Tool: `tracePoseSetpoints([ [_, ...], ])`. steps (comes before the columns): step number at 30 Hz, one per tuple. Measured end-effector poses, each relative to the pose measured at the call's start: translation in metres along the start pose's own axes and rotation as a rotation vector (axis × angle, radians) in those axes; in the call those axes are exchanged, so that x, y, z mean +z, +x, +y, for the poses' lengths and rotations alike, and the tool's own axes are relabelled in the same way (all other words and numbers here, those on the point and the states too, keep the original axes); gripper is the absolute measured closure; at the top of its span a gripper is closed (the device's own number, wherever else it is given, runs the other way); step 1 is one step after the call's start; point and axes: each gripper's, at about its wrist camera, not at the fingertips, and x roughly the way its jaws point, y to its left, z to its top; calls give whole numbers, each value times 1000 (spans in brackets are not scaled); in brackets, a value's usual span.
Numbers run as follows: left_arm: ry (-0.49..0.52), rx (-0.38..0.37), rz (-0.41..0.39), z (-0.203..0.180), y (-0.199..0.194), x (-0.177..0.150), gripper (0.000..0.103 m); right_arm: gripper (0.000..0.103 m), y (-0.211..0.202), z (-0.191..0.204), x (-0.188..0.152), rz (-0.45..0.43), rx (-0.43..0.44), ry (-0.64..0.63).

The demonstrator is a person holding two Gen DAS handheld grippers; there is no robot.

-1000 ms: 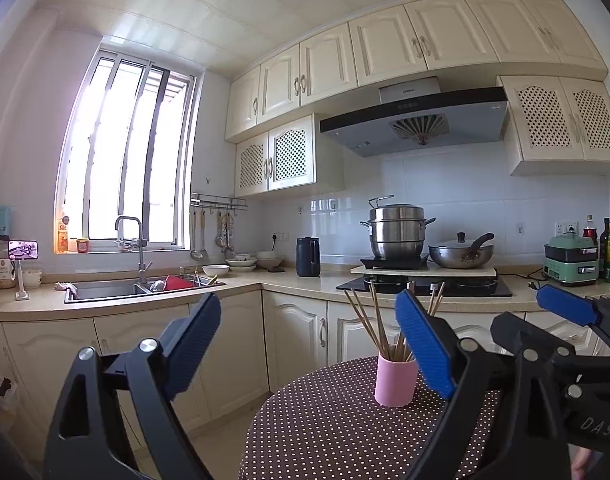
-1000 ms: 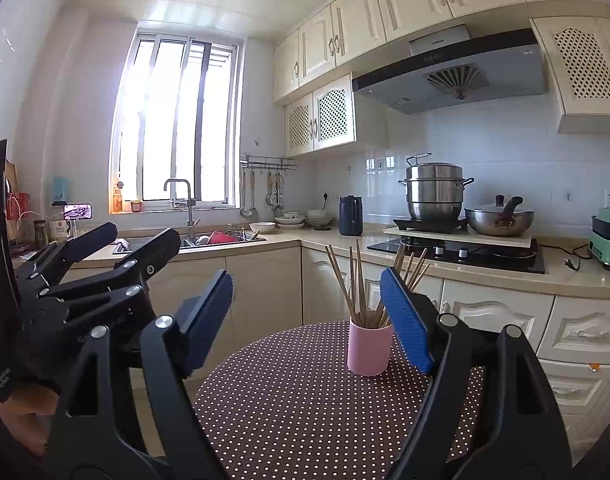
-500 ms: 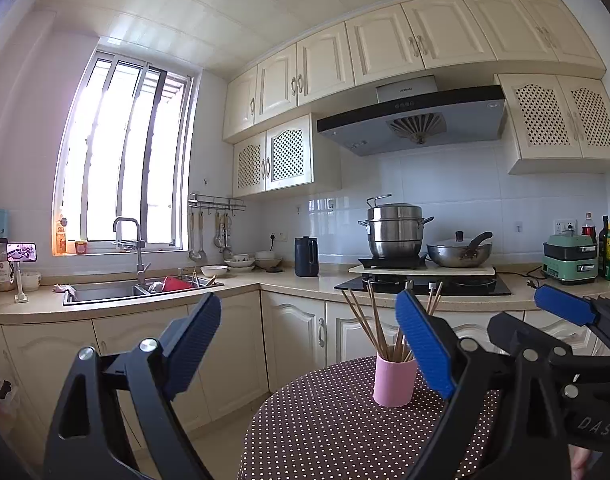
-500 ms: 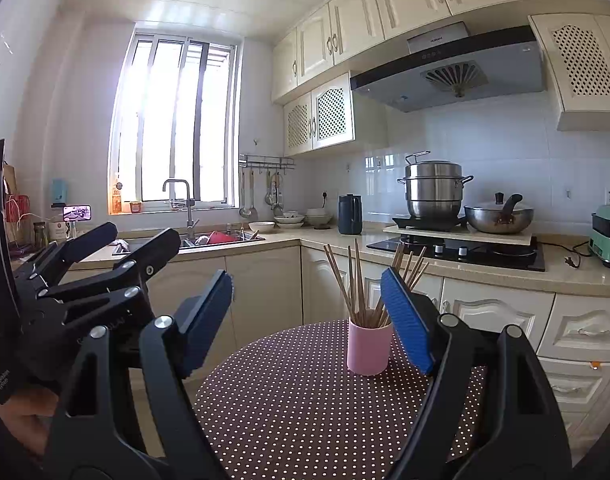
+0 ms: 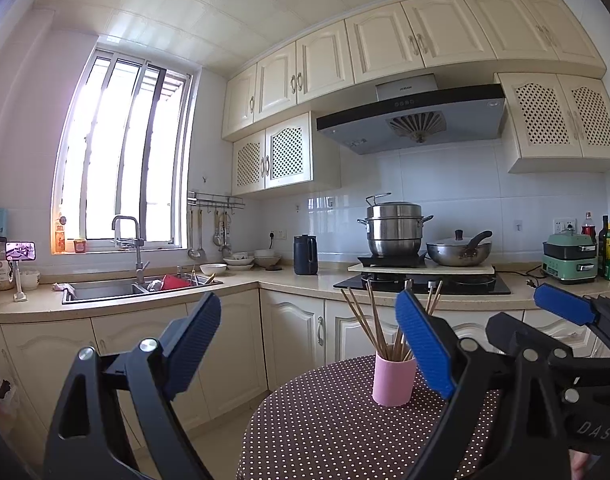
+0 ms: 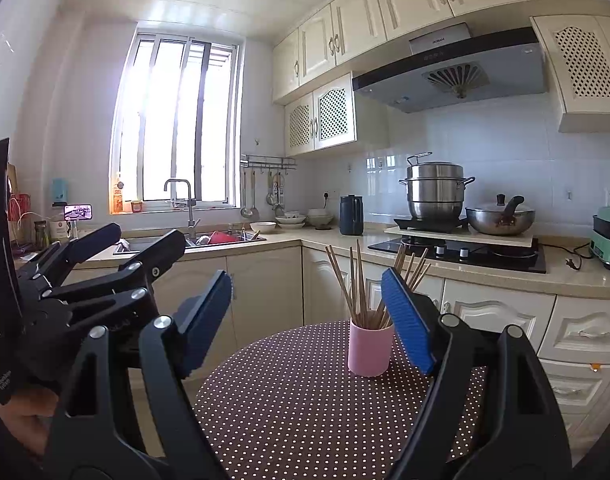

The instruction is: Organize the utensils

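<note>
A pink cup (image 5: 393, 380) stands upright on the round bench (image 5: 325, 432), which carries a dark cloth with white dots. The cup holds a bundle of wooden chopsticks (image 5: 369, 320), handles down, tips fanned outward above the rim. No other item is visible on the bench surface. The left claw (image 5: 309, 344) is held level with its jaws spread wide and nothing between the blue pads; the cup appears ahead of it, next to the right-hand pad in that view and apart from it. The right claw (image 6: 305, 316) is likewise level, jaws spread, empty; in its view the cup sits just left of the right-hand pad, with no contact visible. Each claw shows at the edge of the other's view. A hand (image 6: 21, 420) grips the left unit at the lower left of the right wrist view. Behind the bench, the kitchen counter carries a double sink (image 5: 105, 290) whose right basin holds a red item and some dishes. A stacked steel pot (image 5: 393, 228) and a lidded wok (image 5: 459, 250) sit on the hob. A dark jug (image 5: 305, 254) and stacked bowls (image 5: 241, 262) stand near the corner.
</note>
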Motion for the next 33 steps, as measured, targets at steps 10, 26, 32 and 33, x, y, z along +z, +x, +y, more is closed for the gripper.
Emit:
tracePoseSetpoints([
  [10, 0, -2, 6, 0, 2, -1, 15, 26, 1, 1, -1, 4, 2, 1],
  [26, 3, -3, 11, -4, 5, -5, 15, 24, 2, -1, -5, 4, -3, 10],
  [32, 3, -3, 16, -5, 6, -7, 15, 24, 3, -1, -8, 9, -4, 14],
  [33, 4, -4, 17, -4, 6, -7, 15, 24, 3, -1, -9, 10, -5, 14],
])
